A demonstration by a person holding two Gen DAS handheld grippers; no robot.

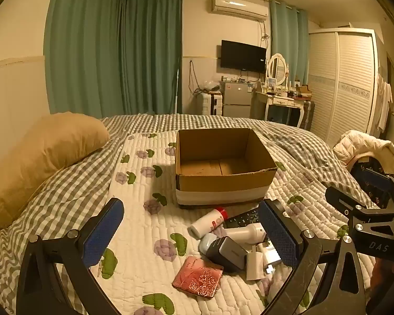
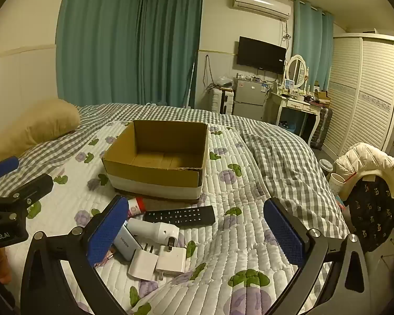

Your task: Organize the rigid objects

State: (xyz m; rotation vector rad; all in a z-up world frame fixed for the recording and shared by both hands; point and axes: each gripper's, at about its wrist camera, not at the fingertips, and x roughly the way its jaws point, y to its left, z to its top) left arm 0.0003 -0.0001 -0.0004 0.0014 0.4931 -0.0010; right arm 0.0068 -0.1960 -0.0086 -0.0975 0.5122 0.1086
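Note:
An empty cardboard box [image 1: 223,165] sits on the quilt; it also shows in the right wrist view [image 2: 157,157]. In front of it lies a pile: a white bottle with a red cap [image 1: 208,221], a black remote [image 2: 180,215], a white cylinder device [image 2: 155,229], a grey charger [image 1: 227,252], two white plug adapters [image 2: 157,261] and a pink patterned wallet [image 1: 198,279]. My left gripper [image 1: 191,233] is open above the pile, holding nothing. My right gripper [image 2: 197,232] is open over the adapters and remote, holding nothing.
A tan pillow [image 1: 47,155] lies at the left on the checked bedding [image 1: 302,149]. A chair with coats [image 2: 373,183] stands to the right of the bed. A wardrobe [image 2: 365,89], a dressing table and a fridge stand by the far wall.

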